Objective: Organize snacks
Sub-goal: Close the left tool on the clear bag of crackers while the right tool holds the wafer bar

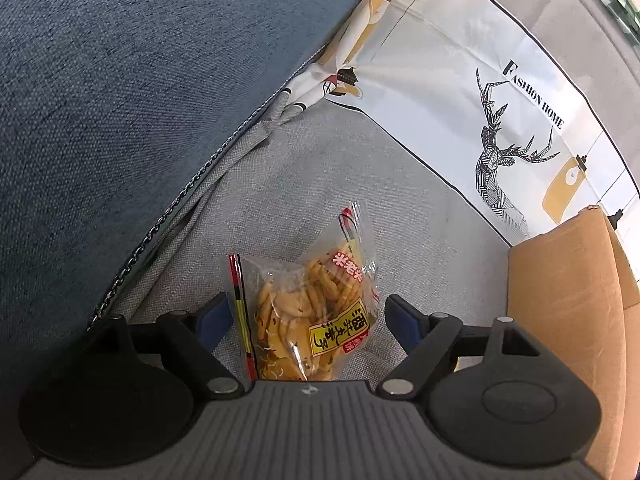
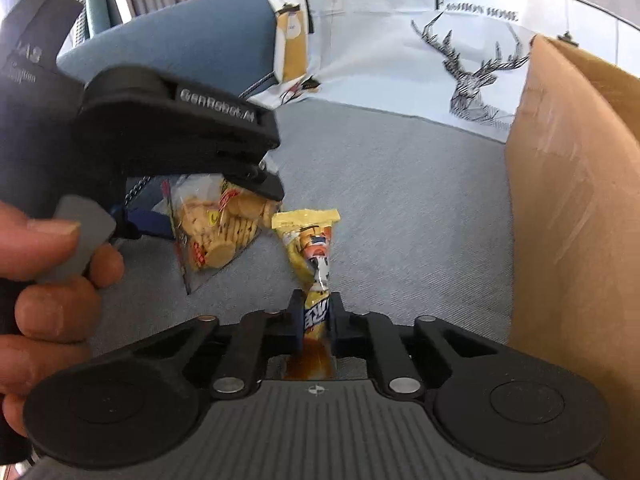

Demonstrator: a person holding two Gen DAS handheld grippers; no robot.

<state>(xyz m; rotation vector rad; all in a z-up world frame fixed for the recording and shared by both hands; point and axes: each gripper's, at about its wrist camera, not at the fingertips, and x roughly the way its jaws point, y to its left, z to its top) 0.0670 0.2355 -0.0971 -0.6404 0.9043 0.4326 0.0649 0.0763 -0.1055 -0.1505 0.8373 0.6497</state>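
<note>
A clear bag of round yellow crackers (image 1: 308, 312) lies on the grey seat cushion (image 1: 328, 184). My left gripper (image 1: 309, 314) stands open around it, one blue-padded finger on each side, with a small gap to the bag on both. The right wrist view shows the same cracker bag (image 2: 216, 236) under the left gripper (image 2: 208, 208), which a person's hand (image 2: 48, 276) holds. My right gripper (image 2: 316, 312) is shut on the lower end of a narrow yellow snack packet (image 2: 310, 240), whose top sticks out forward past the fingers.
A brown cardboard box (image 1: 568, 320) stands at the right, its wall (image 2: 572, 216) close to the right gripper. A white cushion with a deer print (image 1: 492, 120) leans at the back. A blue backrest (image 1: 140, 80) rises on the left.
</note>
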